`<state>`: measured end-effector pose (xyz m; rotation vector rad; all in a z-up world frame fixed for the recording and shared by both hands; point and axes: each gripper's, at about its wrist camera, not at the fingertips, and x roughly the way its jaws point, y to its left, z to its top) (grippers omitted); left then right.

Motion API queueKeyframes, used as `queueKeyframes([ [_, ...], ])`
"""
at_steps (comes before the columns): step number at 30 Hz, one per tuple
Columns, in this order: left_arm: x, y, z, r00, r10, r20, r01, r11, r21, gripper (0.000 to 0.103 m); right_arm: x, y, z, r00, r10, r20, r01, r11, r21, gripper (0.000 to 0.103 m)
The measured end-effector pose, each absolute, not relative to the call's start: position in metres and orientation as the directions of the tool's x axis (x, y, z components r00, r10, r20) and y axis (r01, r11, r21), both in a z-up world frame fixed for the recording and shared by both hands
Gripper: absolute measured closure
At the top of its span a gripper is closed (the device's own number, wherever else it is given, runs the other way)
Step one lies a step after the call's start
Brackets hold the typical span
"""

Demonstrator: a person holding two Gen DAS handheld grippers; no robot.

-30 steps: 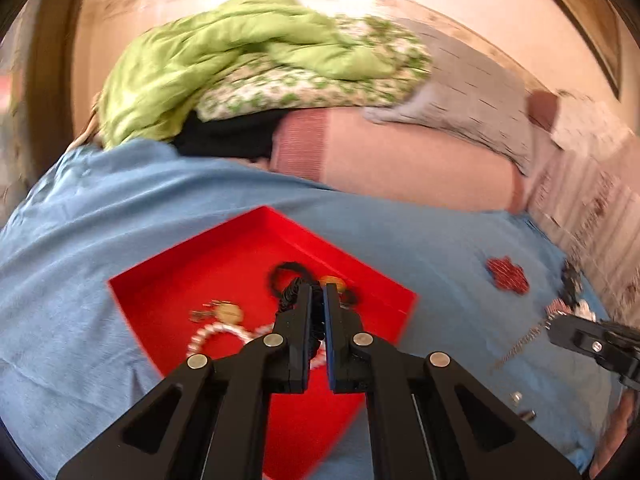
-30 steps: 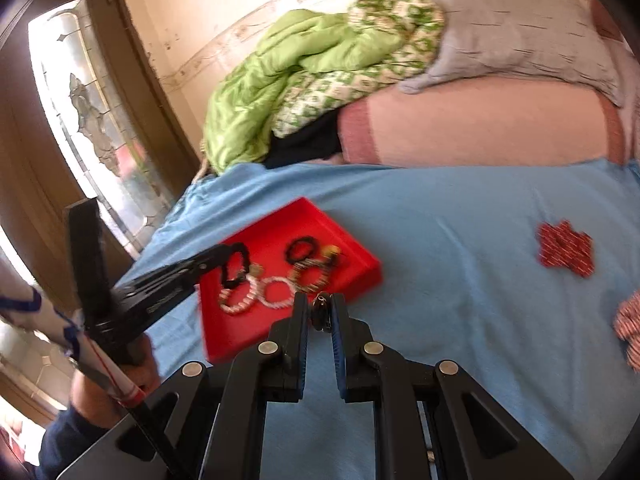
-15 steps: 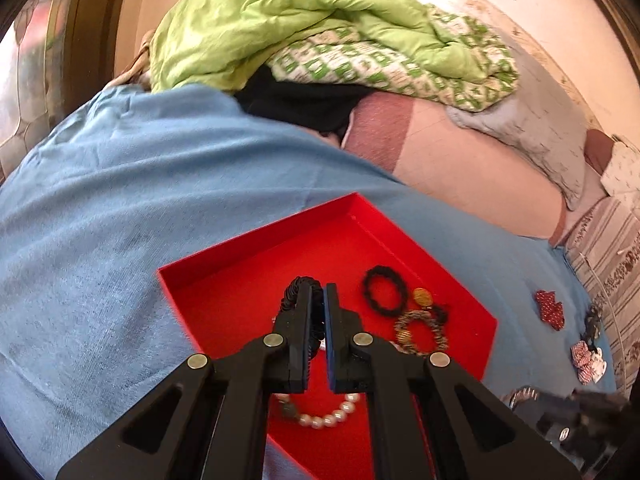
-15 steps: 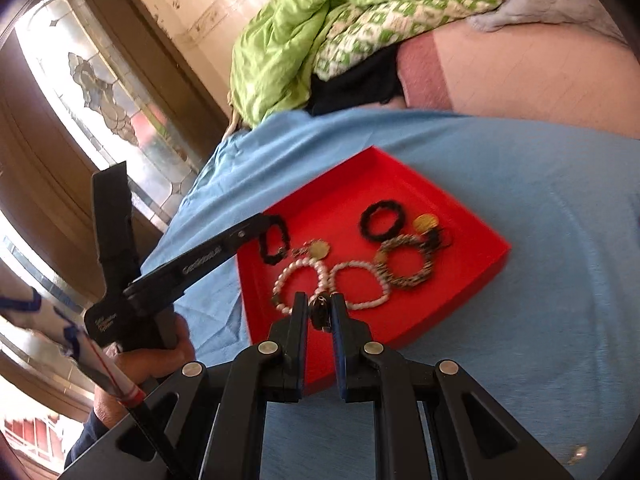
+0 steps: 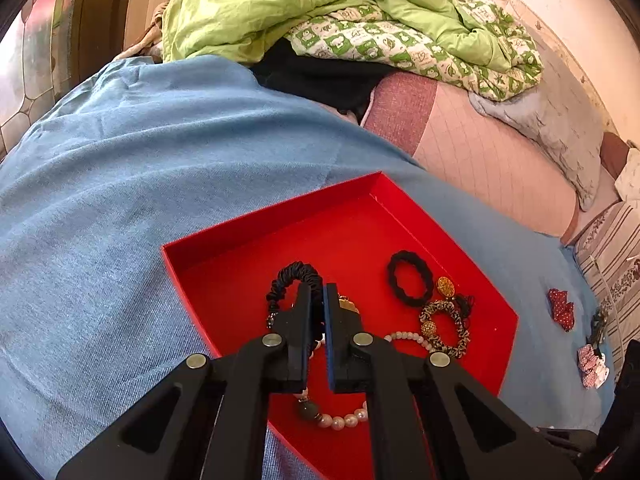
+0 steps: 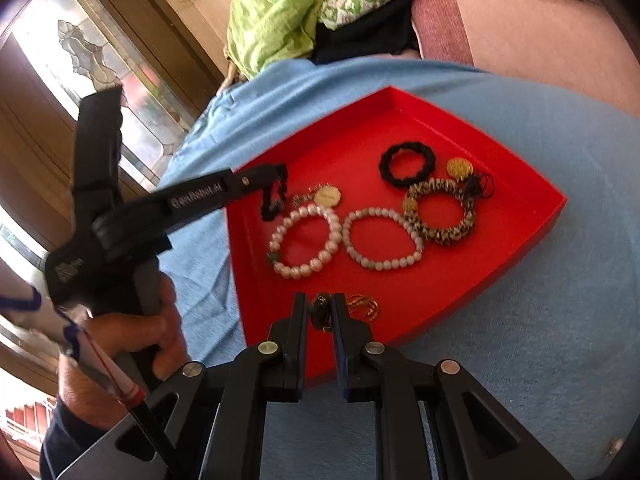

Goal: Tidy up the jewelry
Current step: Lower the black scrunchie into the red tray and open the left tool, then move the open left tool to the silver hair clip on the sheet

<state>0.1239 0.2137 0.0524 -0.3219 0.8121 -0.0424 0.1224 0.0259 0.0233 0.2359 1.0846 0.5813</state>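
Two pearl-bead bracelets (image 6: 305, 242) inside shallow red square tray (image 6: 532, 236) on blue bedspread (image 6: 540, 340). Left hand-held gripper (image 5: 317, 296) clamped on ruffled black scrunchie (image 5: 289, 276) above tray's left edge; right hand-held gripper (image 6: 321, 305) pinching small dark trinket (image 6: 320, 312) over near edge.

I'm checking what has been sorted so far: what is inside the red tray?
In the red tray: two pearl bracelets, a black hair tie, a leopard-print scrunchie, gold pieces. The gripper fingers cover the tray's near edge.
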Motion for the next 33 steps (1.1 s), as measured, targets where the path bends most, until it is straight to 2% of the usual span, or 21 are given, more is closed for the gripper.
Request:
queueKeyframes([
  [5, 0.125, 0.213, 0.051, 0.682, -0.158, -0.714, -0.090, 0.951, -0.296, 0.097, 0.123, 0.024, 0.024, 0.343, 0.550, -0.761, -0.321, 0.830, 0.455, 0.089],
  [11, 0.123, 0.211, 0.054, 0.688, -0.144, -0.711, -0.087, 0.957, -0.278, 0.086, 0.122, 0.022, 0.026, 0.347, 0.554, -0.757, -0.313, 0.829, 0.464, 0.086],
  [17, 0.122, 0.211, 0.057, 0.695, -0.140, -0.705, -0.085, 0.958, -0.274, 0.085, 0.122, 0.019, 0.030, 0.357, 0.560, -0.748, -0.312, 0.826, 0.470, 0.084],
  [27, 0.112, 0.203, 0.084, 0.745, -0.151, -0.650, -0.052, 0.958, -0.283, 0.077, 0.116, -0.010, 0.058, 0.413, 0.577, -0.705, -0.299, 0.817, 0.493, 0.084],
  [33, 0.104, 0.181, 0.097, 0.762, -0.171, -0.625, -0.010, 0.961, -0.275, 0.076, 0.099, -0.045, 0.070, 0.436, 0.568, -0.698, -0.273, 0.823, 0.499, 0.084],
])
